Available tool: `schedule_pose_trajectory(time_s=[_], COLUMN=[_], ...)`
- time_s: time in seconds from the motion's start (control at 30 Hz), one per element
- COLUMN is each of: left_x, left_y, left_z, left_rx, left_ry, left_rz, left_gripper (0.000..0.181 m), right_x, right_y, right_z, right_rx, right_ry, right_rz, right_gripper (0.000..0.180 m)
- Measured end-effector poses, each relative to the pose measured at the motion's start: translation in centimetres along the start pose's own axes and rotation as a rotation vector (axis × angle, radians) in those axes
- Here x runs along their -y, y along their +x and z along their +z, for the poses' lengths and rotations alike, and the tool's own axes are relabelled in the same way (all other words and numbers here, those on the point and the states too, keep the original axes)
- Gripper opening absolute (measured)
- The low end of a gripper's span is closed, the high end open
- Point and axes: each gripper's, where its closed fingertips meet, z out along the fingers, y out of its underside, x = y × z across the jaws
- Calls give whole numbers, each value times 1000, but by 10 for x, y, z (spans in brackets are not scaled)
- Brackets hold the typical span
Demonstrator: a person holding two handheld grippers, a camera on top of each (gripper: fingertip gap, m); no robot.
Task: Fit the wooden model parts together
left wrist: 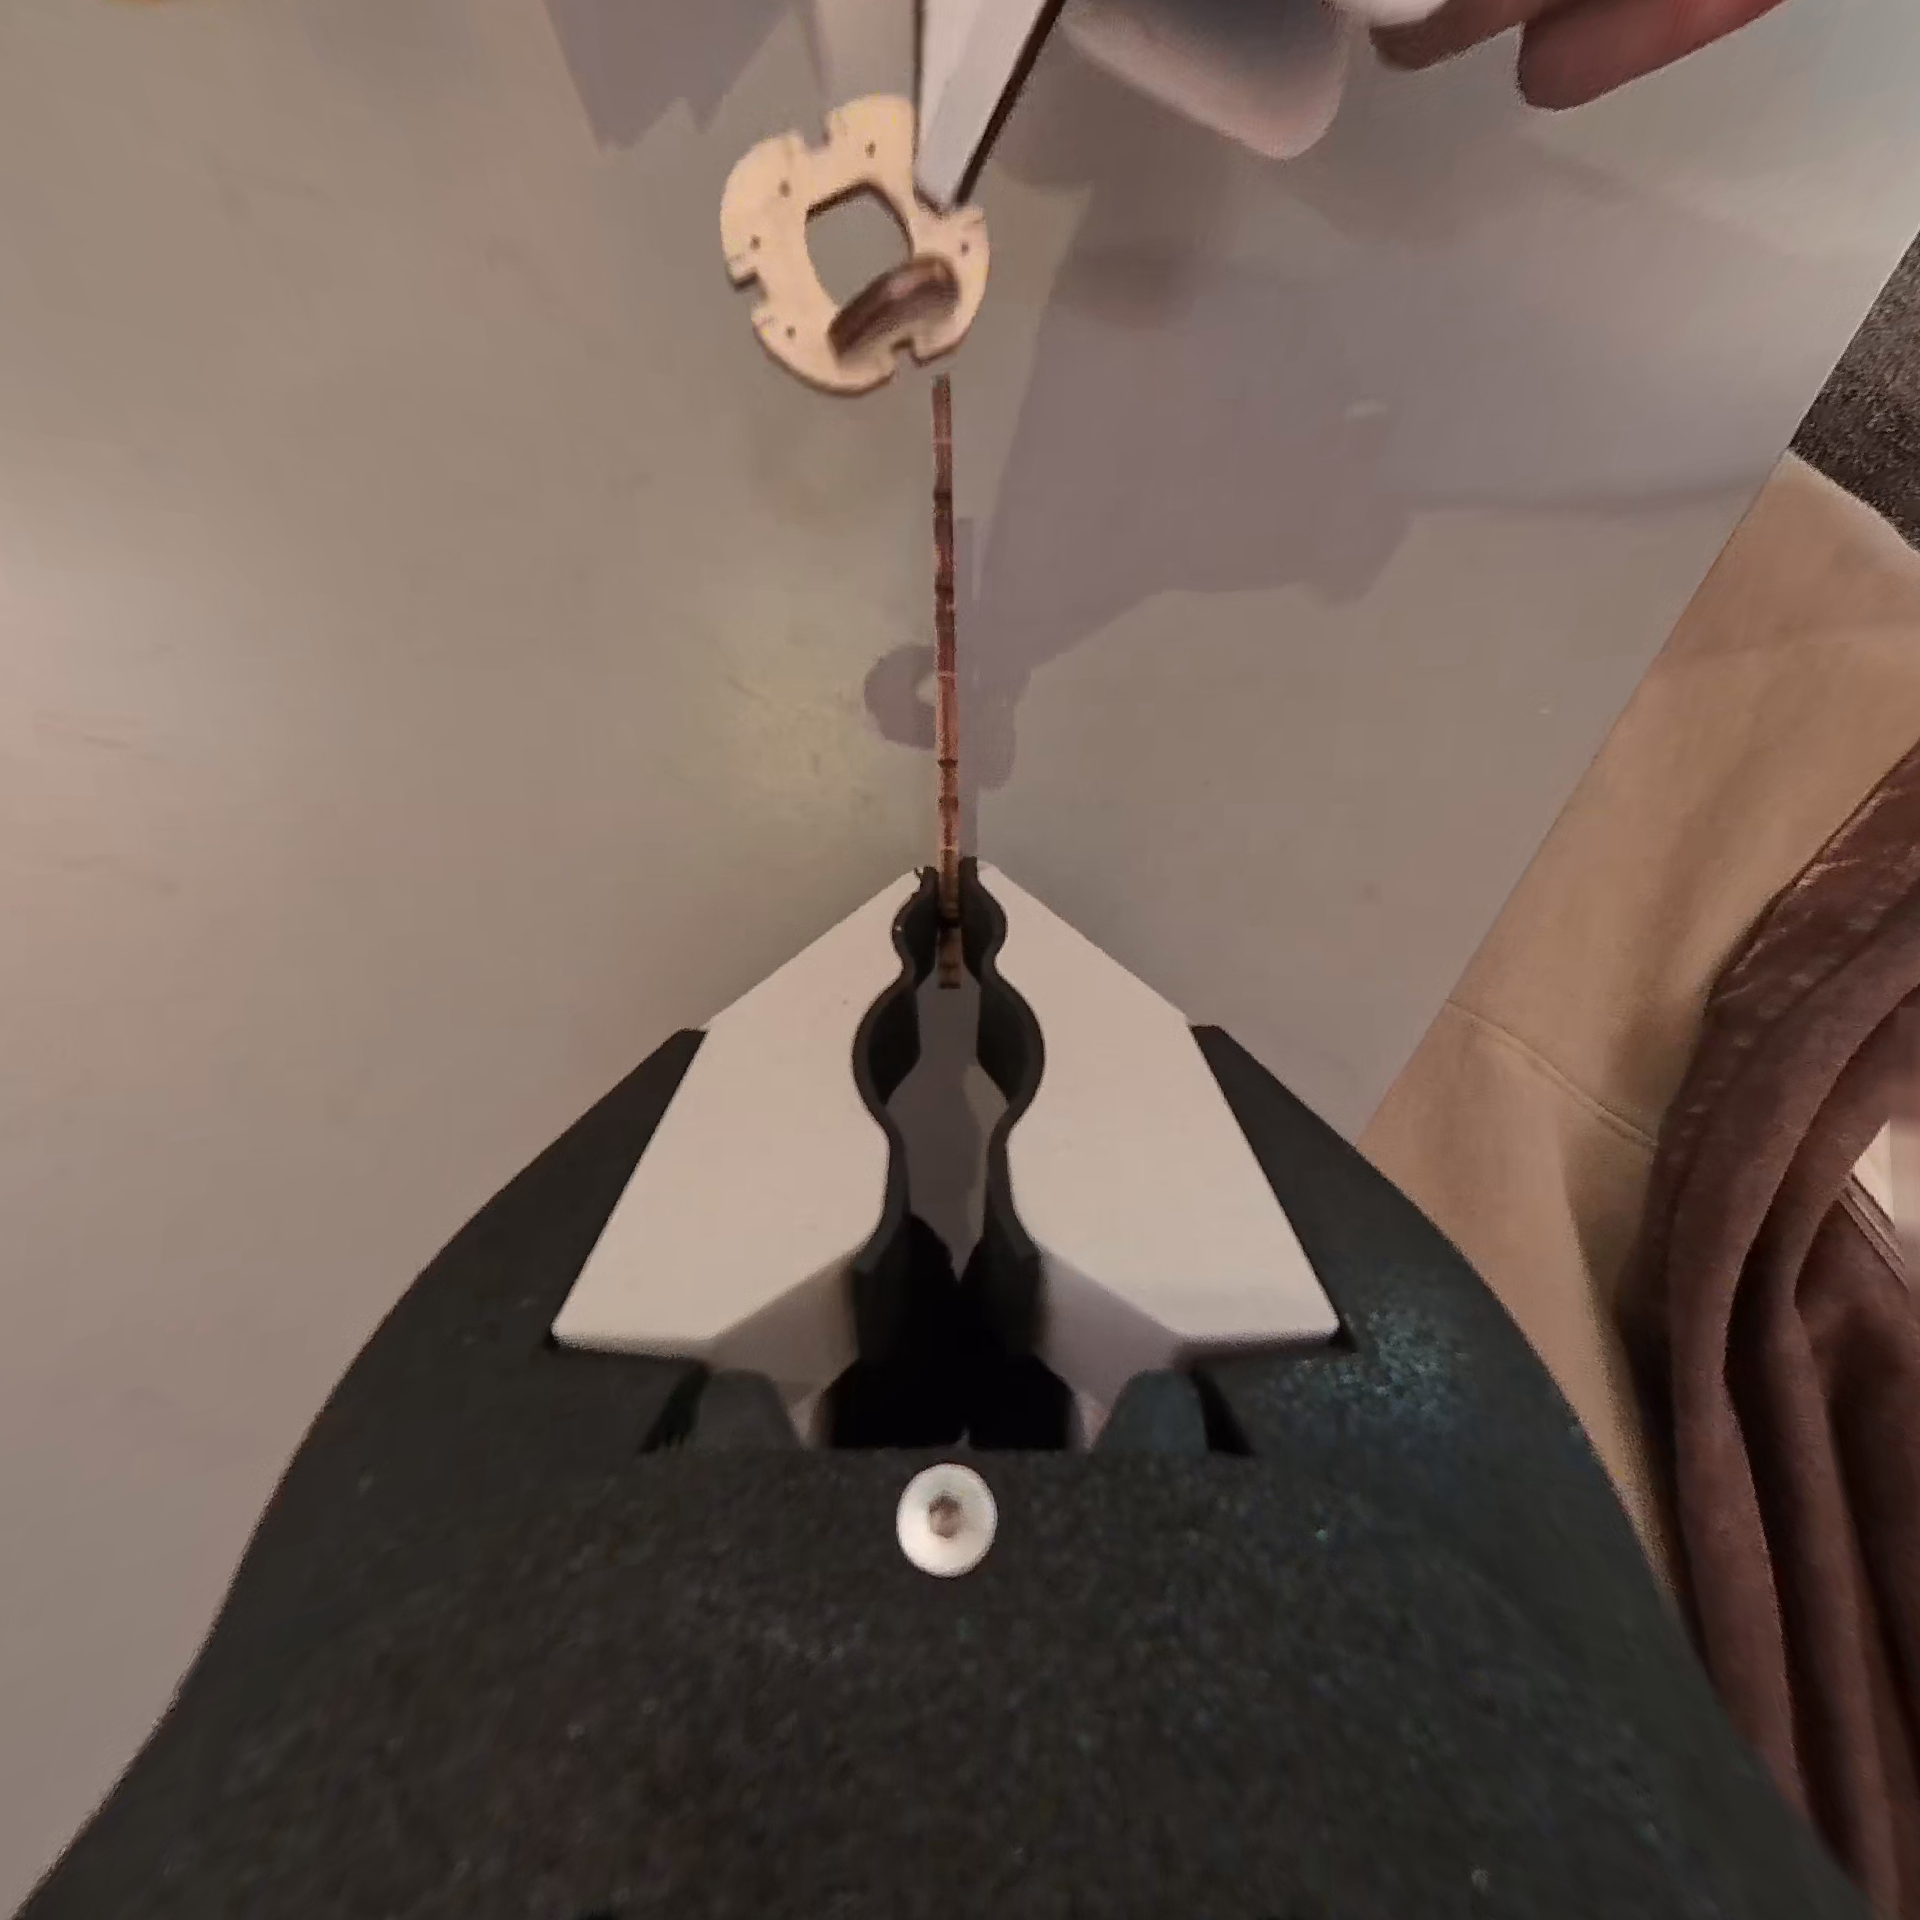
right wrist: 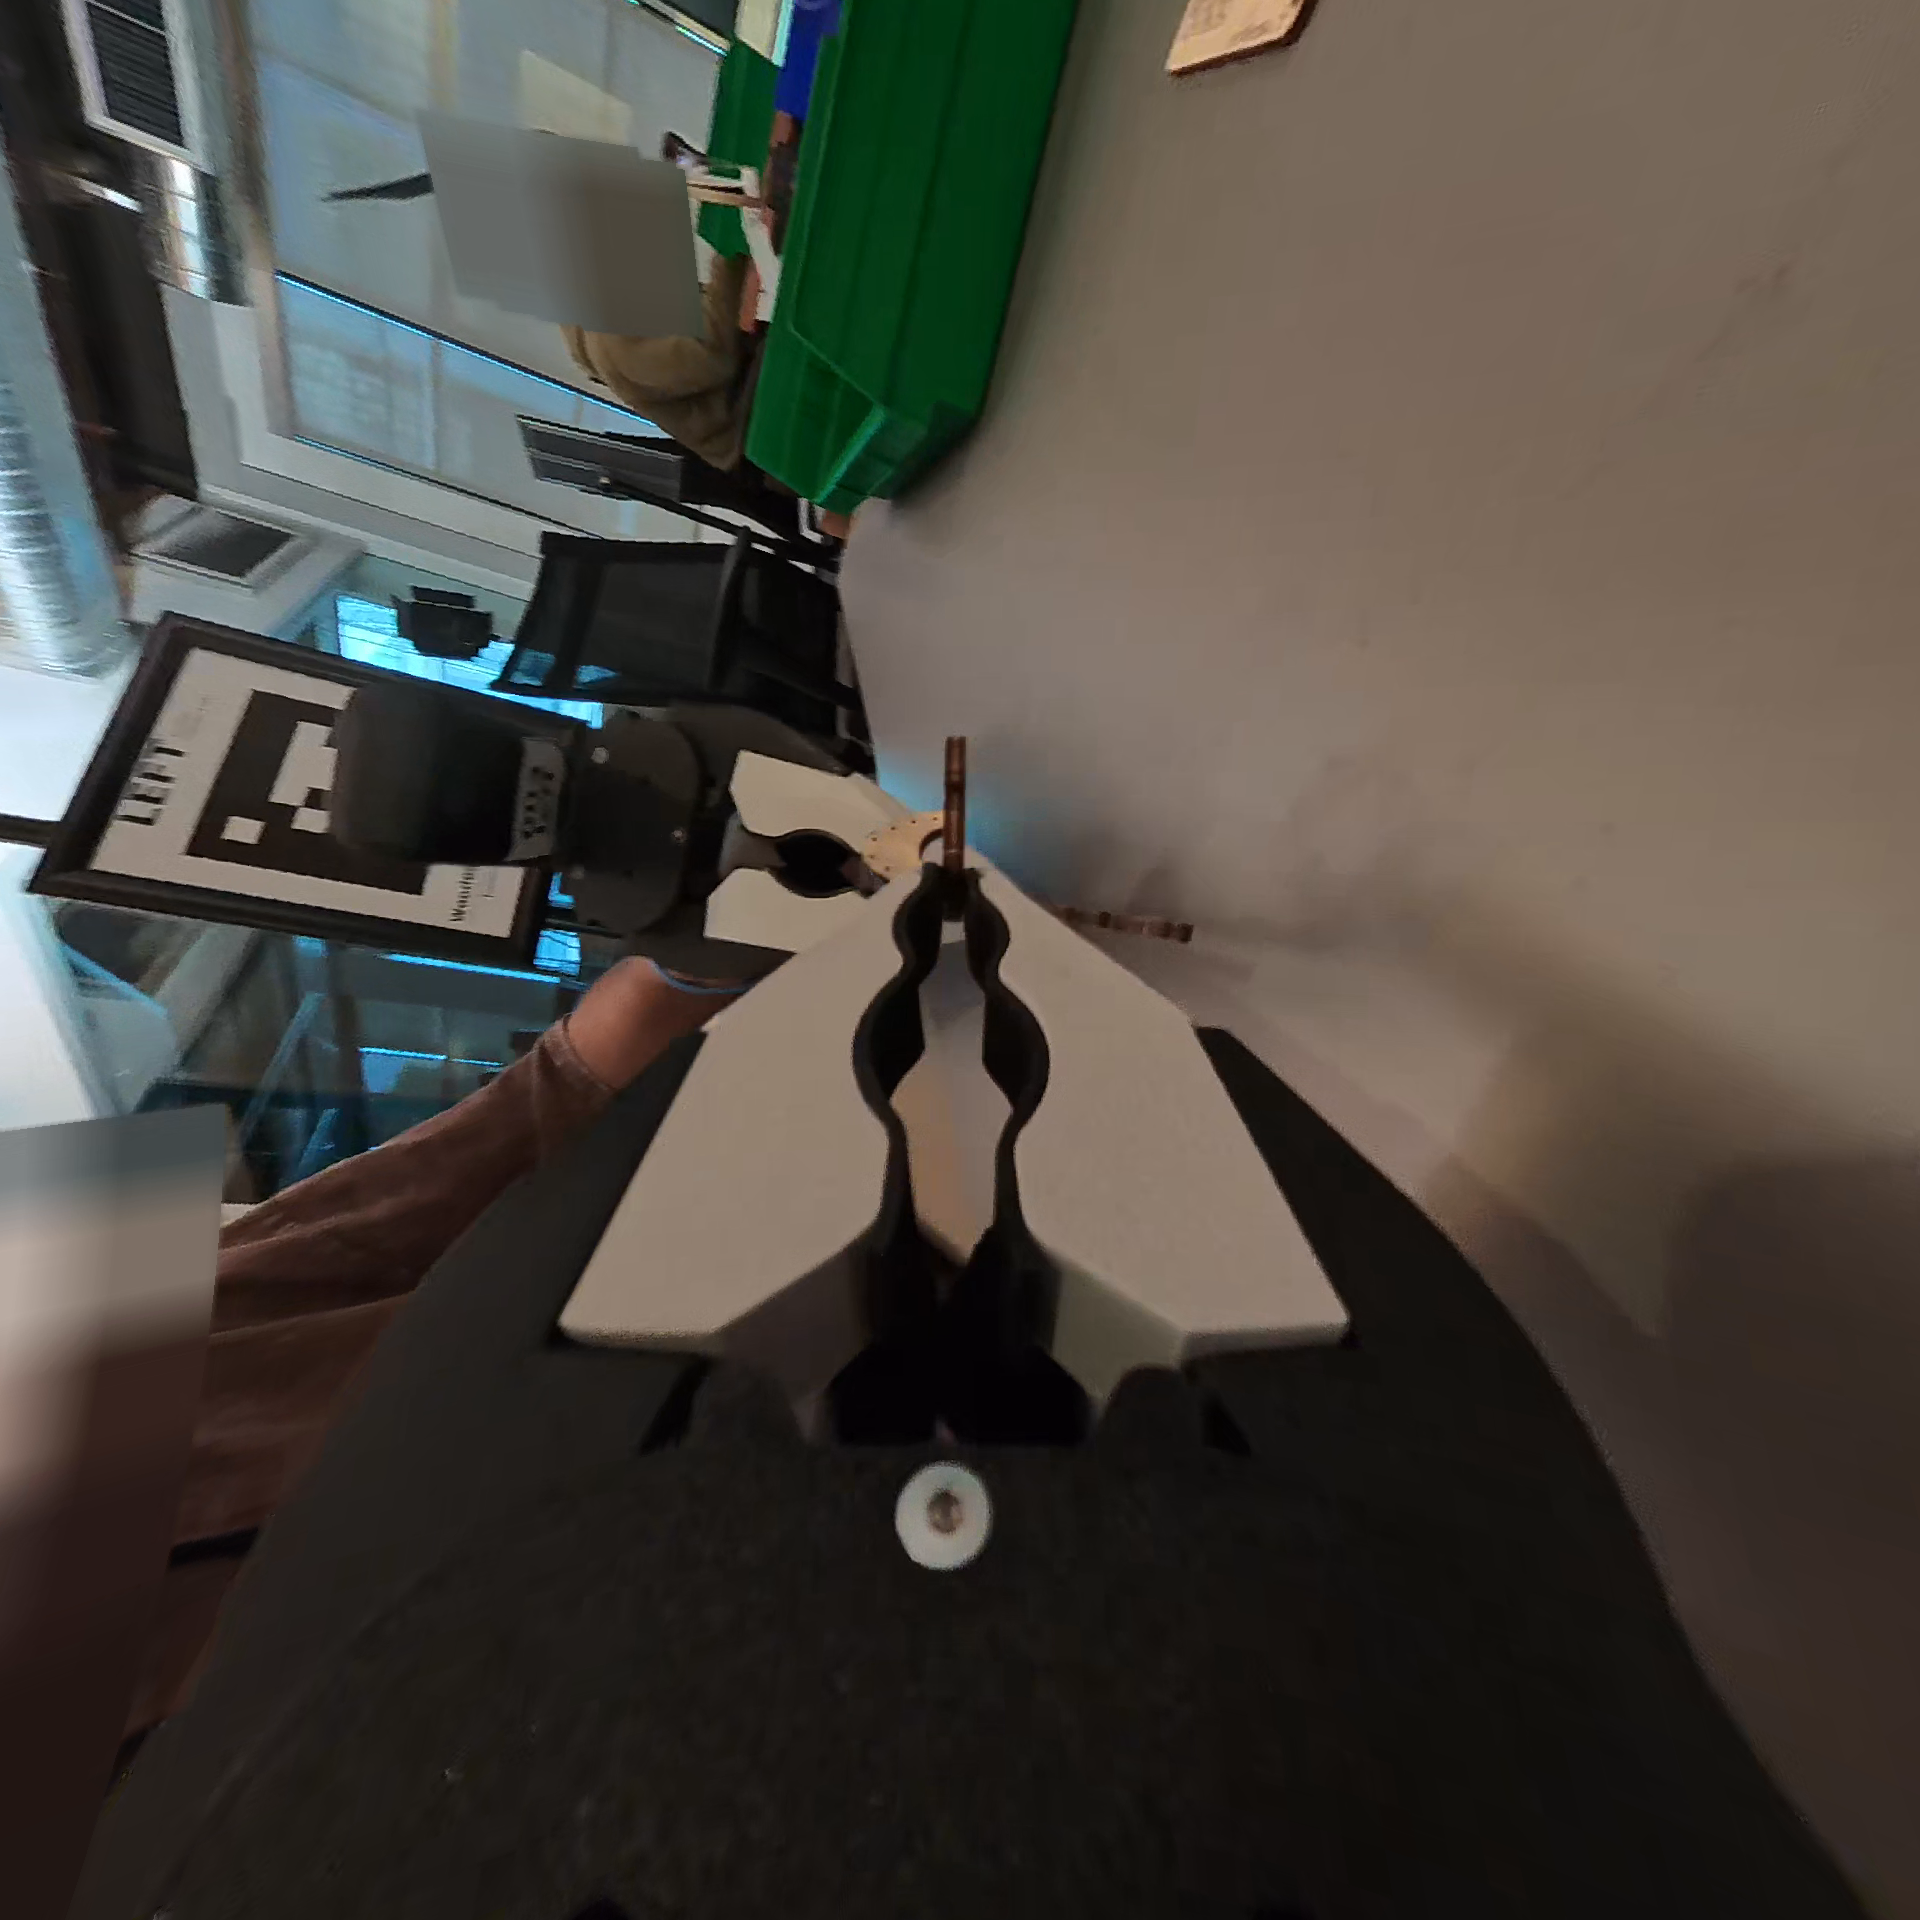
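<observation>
In the left wrist view my left gripper [left wrist: 948,883] is shut on a thin wooden strip [left wrist: 943,623], seen edge-on and pointing away. The strip's far tip sits right at a notch in the rim of a round wooden ring plate [left wrist: 790,249]. A small curved wooden piece [left wrist: 894,307] stands in the plate. My right gripper [left wrist: 956,125] holds the plate from above. In the right wrist view my right gripper [right wrist: 948,883] is shut on the plate's edge [right wrist: 954,800]. The left gripper [right wrist: 821,862] comes in from the left with its pale strip [right wrist: 904,836].
All this is held above a grey table [left wrist: 416,623]. A green bin [right wrist: 904,239] and a wooden board [right wrist: 1236,31] stand farther off on the table. Another thin wooden strip [right wrist: 1127,925] lies near my right fingertips. A person's brown sleeve [left wrist: 1787,1247] is at the right edge. The grippers' ends are close to 10 cm from one another.
</observation>
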Motion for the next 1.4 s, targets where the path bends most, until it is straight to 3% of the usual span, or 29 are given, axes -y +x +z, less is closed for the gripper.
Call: schedule_pose_trajectory(time_s=[0.13, 0.3, 0.47, 0.87, 1.4], left_x=[-1, -2, -11, -15, -13], left_y=[-5, -8, -6, -9, -11], left_z=[-4, -2, 8, 7, 9], left_rx=[11, 10, -6, -6, 18], left_ry=[6, -4, -48, -64, -63], left_rz=[-13, -35, -70, -110, -84], left_gripper=[1, 1, 1, 1, 1], right_x=[-2, -8, -16, -11, -25], right_y=[-1, 21, 41, 31, 45], right_z=[-5, 9, 31, 34, 37], right_rx=[-14, -338, -542, -605, -810], right_ry=[0, -30, -97, -72, -182], right_rz=[-40, -293, -358, -450, -526], right_gripper=[3, 3, 3, 3, 3])
